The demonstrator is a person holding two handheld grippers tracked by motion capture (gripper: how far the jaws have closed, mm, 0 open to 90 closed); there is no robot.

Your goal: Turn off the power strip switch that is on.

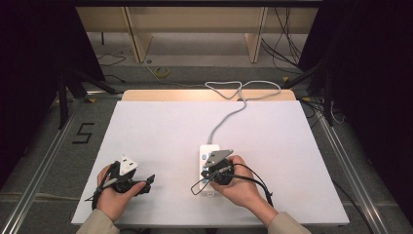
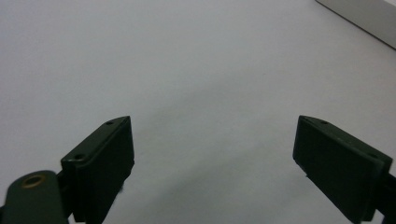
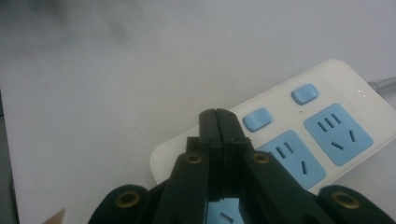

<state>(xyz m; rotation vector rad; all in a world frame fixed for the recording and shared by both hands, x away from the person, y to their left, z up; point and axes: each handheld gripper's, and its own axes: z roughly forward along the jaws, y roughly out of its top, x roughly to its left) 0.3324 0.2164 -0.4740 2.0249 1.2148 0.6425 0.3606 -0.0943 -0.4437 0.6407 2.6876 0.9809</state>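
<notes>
Your right gripper hovers over the white power strip at the table's middle, jaws pressed together with nothing between them, tips just beside a blue switch; pressing it looks like the step in hand (so lower gently). Your left gripper rests wide apart, empty, over bare table

On the worktop, the power strip lies right of centre under the right tongs, its cord running back past the far edge, the left tongs well apart at the left.
</notes>
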